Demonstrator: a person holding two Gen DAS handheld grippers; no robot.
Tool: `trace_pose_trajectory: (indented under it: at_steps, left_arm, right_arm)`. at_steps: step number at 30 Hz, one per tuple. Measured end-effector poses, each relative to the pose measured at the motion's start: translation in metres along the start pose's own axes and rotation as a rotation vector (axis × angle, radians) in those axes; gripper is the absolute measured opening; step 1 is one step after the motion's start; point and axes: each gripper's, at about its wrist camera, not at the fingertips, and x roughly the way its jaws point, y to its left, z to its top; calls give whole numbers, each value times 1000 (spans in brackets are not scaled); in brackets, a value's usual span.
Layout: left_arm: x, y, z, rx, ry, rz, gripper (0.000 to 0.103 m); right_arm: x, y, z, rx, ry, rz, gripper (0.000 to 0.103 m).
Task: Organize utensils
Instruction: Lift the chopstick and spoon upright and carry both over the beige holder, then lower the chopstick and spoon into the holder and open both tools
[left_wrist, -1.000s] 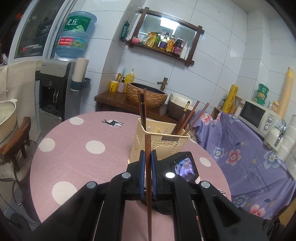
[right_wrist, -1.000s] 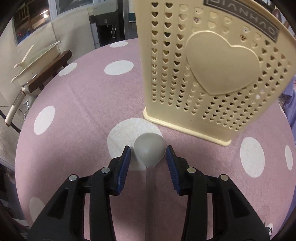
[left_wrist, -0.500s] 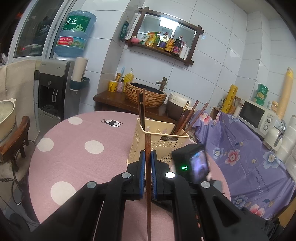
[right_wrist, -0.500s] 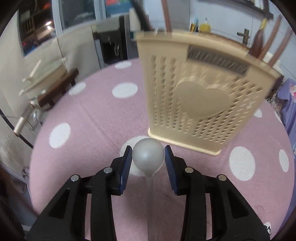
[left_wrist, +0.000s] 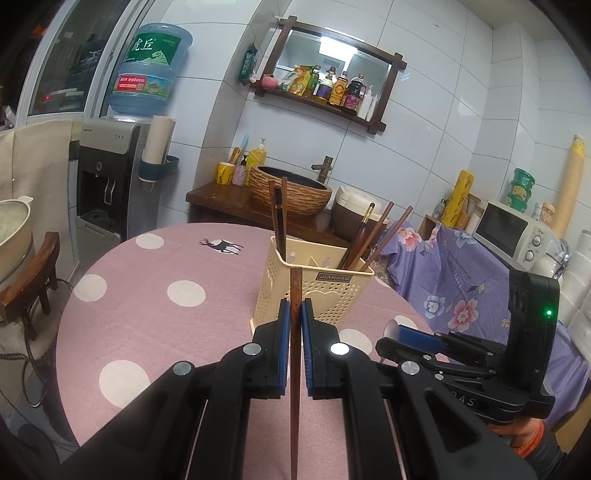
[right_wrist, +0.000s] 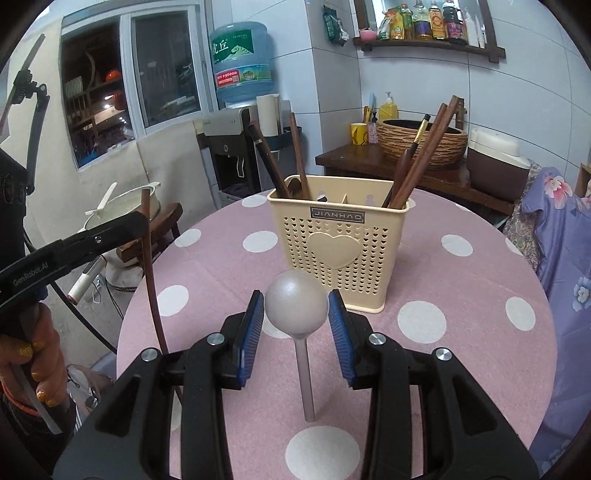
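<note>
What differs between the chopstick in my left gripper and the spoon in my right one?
The chopstick is a thin, dark brown stick; the spoon is grey with a round bowl. The left gripper has its jaws almost together on the chopstick's shaft; the right gripper has its jaws wider, on the spoon's bowl. Both are gripped and face the cream holder; neither is in it.

A blue water bottle (left_wrist: 149, 70) sits atop a grey dispenser (left_wrist: 105, 184) at ten o'clock, and a wooden shelf of sauce bottles (left_wrist: 328, 90) hangs on the white tiles at twelve. A woven basin (left_wrist: 291, 192) rests on a dark wooden counter (left_wrist: 214, 197) behind the pink polka-dot surface (left_wrist: 147, 295). At three o'clock a white microwave (left_wrist: 511, 236) stands over a purple floral cloth (left_wrist: 454, 280).
</note>
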Motion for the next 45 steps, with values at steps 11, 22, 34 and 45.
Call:
trace_pose_trajectory:
  at_steps: [11,22,34,45]
  left_arm:
    - [-3,-5,9,13,-23,-20,7]
    - [1,-19,56,31,-68,-89,7]
    - [4,-54,157,87,-326,31,7]
    - [85,-41,123,96,-268,137,7]
  right_arm:
    - [-13,-5,0,49,-58,17,37]
    - [-32,-11,41,80,-145,24,37]
    - [-45,-7,150,54,-372,-106,37]
    - [26,-33,133,112,-292,-183,37]
